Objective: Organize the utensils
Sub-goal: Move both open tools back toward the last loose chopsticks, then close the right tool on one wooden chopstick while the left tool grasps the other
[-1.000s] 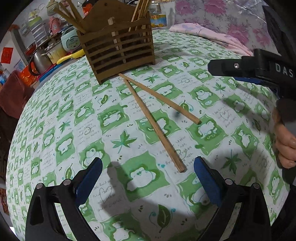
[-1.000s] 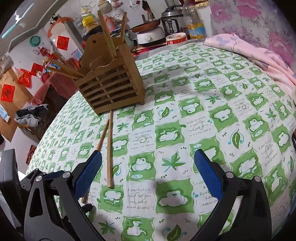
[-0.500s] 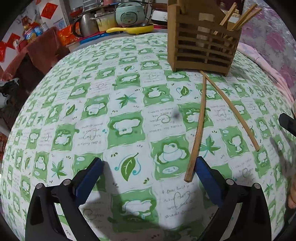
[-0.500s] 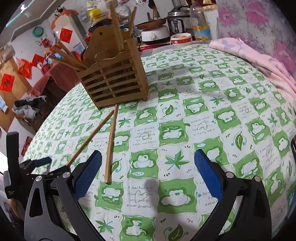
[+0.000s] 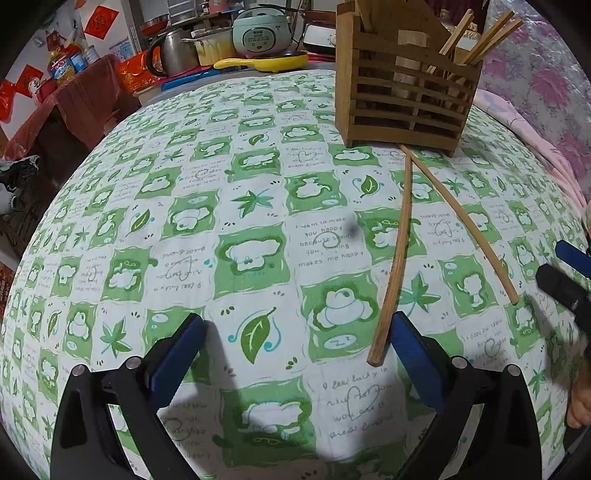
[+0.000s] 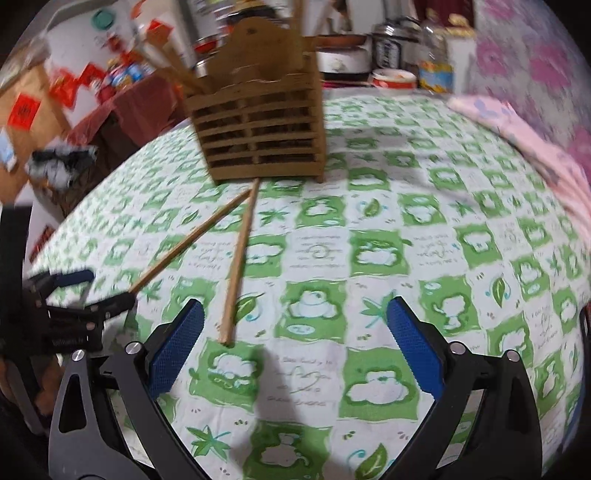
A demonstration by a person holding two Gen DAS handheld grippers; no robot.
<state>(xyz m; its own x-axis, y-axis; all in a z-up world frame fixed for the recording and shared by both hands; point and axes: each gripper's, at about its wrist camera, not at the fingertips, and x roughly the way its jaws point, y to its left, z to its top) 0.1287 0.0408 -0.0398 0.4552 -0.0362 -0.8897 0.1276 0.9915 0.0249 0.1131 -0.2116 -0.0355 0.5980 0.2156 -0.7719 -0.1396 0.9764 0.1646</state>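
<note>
Left gripper (image 5: pixel 295 354) hangs over the tablecloth (image 5: pixel 184 229) with jaws spread wide, nothing between the pads. Near end of one chopstick (image 5: pixel 395 258) lies just beside the inner face of its right-hand finger; contact cannot be told. Right gripper (image 6: pixel 293 345) is also spread, jaws closing, only cloth in the gap. The same chopstick's near end sits just inside its left-hand finger, not pinched.

Two loose chopsticks lie flat on the cloth. Far tips meet at the foot of the wooden holder (image 5: pixel 402 96); from there they splay toward the grippers in a narrow V. Long axes run roughly from the holder toward the cameras. Second chopstick (image 5: pixel 465 225) angles off to the right in the left wrist view, ending near the right gripper's fingers at that picture's edge.

Holder stands upright near the far side of the table, more chopsticks leaning out of its compartments.

Open cloth lies broad to the left of the V in the left view and to its right in the right view. Pink cloth (image 6: pixel 524 136) lies along the right edge of the table. Pots and a rice cooker (image 5: pixel 262 33) crowd the space behind the far rim.
</note>
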